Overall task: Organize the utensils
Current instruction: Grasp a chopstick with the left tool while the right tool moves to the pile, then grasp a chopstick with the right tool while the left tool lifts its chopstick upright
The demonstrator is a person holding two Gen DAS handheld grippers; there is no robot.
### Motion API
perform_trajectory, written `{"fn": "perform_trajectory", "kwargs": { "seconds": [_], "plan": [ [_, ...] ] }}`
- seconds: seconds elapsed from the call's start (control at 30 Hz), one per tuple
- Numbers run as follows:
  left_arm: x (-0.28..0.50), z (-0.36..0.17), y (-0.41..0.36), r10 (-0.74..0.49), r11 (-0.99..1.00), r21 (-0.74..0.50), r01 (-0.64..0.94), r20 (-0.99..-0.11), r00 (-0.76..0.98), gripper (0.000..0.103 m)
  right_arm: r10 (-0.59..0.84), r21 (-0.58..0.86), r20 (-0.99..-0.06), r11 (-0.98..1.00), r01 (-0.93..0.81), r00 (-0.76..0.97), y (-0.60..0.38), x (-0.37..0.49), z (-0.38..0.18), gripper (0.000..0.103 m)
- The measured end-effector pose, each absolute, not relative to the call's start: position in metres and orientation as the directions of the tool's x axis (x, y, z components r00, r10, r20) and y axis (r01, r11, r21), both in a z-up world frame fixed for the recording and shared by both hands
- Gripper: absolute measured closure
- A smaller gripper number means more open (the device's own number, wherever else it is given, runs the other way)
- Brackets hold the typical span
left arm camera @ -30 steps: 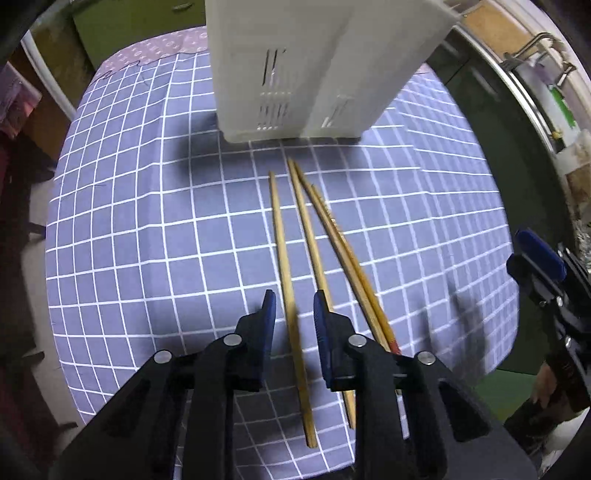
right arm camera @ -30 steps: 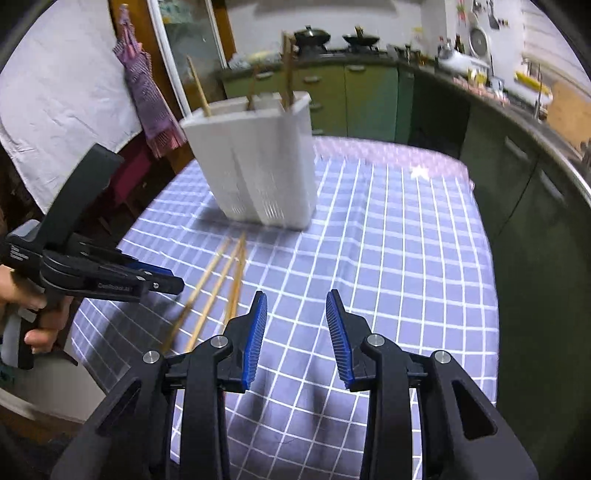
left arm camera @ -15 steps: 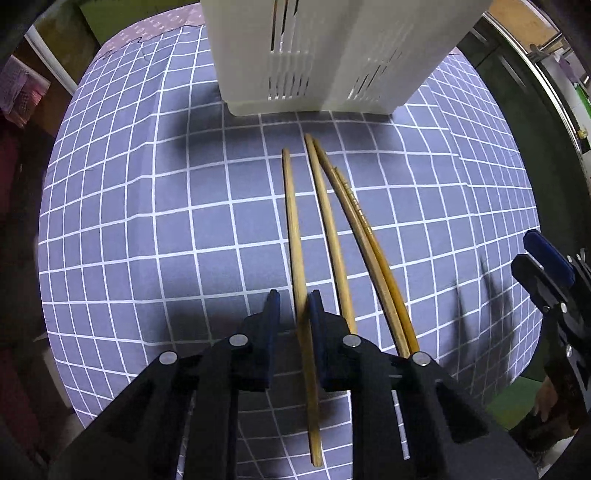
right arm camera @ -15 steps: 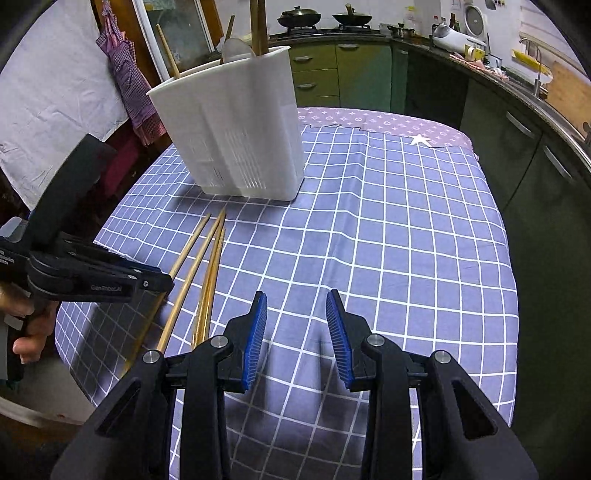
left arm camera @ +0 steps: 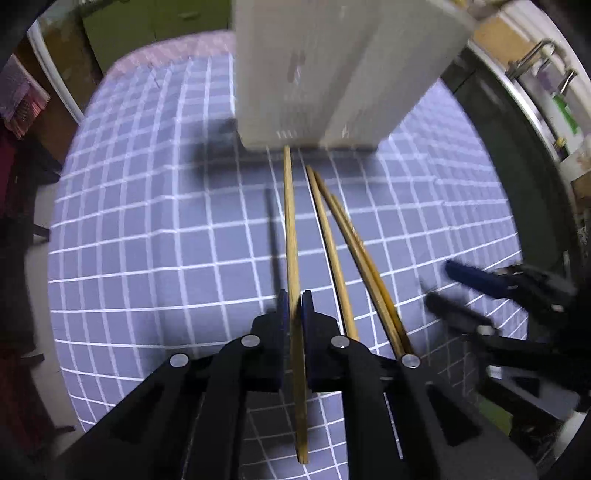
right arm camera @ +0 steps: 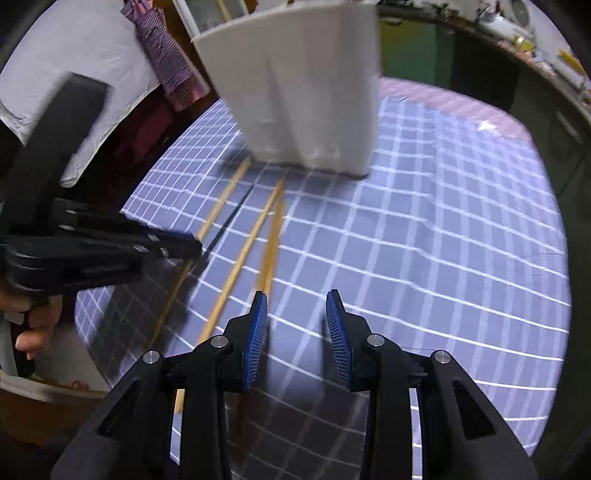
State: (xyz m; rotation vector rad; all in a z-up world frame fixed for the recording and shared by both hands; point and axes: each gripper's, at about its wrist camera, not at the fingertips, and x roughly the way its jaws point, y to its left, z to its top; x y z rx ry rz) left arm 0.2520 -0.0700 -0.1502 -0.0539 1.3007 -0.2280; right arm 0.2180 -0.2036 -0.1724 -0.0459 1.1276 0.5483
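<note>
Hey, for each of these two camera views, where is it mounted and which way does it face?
Left wrist view: sits on the left gripper, looks steeply down at a chopstick clamped between its pads; the right gripper shows beside it.
Right wrist view: sits on the open right gripper, angled down at the checked tablecloth; a hand shows.
Both share the white utensil holder and the loose chopsticks.

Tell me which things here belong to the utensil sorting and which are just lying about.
Part of the job:
- wooden chopstick clamped in the left gripper
- three more wooden chopsticks lying on the checked cloth
- white slotted plastic utensil holder
- right gripper, jaws open, nothing between them

Just lying about:
- blue checked tablecloth
- purple striped cloth hanging behind
- green cabinets
</note>
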Motion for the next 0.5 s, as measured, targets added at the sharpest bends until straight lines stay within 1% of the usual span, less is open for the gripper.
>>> {"fn": "perform_trajectory", "kwargs": {
  "seconds": [0.33,0.5],
  "plan": [
    [0.217,-0.098,-0.038,-0.242,0.968,-0.193,0.158,-0.879,0.410,0.096,0.340,0.198,-0.903,0.871,-0.449,0.261,-0.176,0.231,-0.192,0.071],
    [0.210,-0.095,-0.035,-0.260,0.963,-0.202,0.177,-0.868,0.423,0.096,0.307,0.168,-0.915,0.880,-0.444,0.261,-0.173,0.234,-0.199,0.071]
  ]
}}
